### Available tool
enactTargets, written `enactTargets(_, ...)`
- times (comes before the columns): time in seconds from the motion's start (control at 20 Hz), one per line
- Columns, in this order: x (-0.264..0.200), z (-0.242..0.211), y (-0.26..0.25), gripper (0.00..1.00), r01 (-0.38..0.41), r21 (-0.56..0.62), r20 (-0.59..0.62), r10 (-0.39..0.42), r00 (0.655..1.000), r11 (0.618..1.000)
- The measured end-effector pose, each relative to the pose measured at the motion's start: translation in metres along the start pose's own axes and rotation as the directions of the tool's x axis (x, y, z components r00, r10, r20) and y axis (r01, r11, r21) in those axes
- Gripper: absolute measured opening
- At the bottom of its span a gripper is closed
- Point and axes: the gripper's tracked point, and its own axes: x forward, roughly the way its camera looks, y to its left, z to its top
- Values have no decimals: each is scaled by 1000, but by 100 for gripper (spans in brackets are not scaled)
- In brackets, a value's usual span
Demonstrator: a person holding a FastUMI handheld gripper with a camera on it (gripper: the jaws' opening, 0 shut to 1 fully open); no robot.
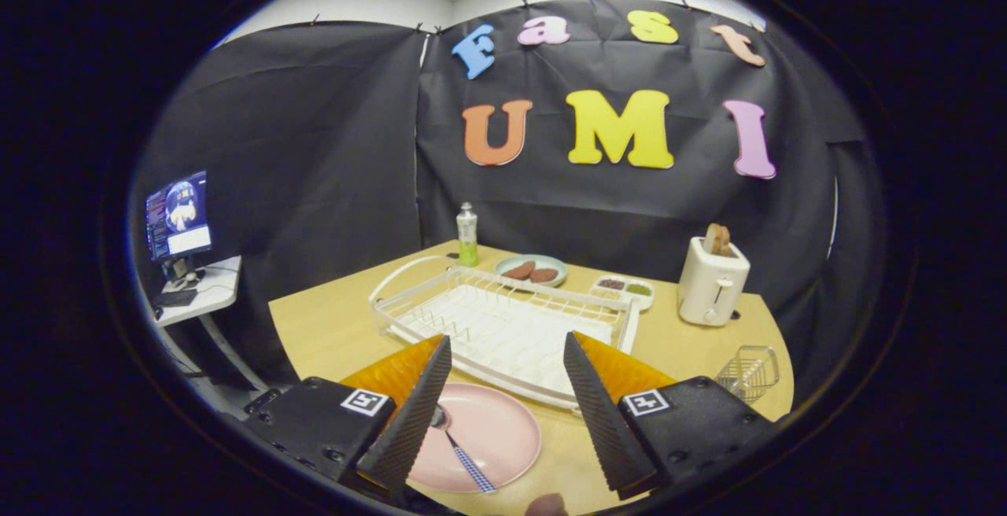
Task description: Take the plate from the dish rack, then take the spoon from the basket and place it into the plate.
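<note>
The gripper (503, 398) hangs above the wooden table (330, 327) with its two dark ribbed fingers (413, 422) spread wide, nothing between them. Low in the frame, just left of centre, the pink plate (503, 429) sits flat on the table, partly tucked behind the left finger. And there is the spoon (460, 445), lying inside the plate: bowl up by the left finger, blue checked handle slanting down toward the lower middle of the frame. Plate and spoon sit below and between the fingers, nearer the left one, touching neither.

Just beyond the fingertips, in the middle of the frame, stretches the white dish rack (503, 315). At the lower right, past the right finger, the small wire basket (749, 373) stands near the table's edge. Further back on the right is a cream toaster (712, 280) with bread in its slot. Behind the rack are a green bottle (467, 234), a teal plate (532, 268) with brown pieces and a small divided tray (623, 289). At far left, a monitor (178, 215) glows on a side desk.
</note>
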Motion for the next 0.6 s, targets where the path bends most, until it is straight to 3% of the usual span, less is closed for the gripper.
enactTargets(0.15, -19, 13, 2, 100, 81, 43, 85, -85, 993, 996)
enactTargets(0.4, -48, 14, 6, 100, 207, 156, 166, -232, 958, 966)
enactTargets(0.6, -66, 6, 23, 100, 278, 176, 203, -311, 929, 944)
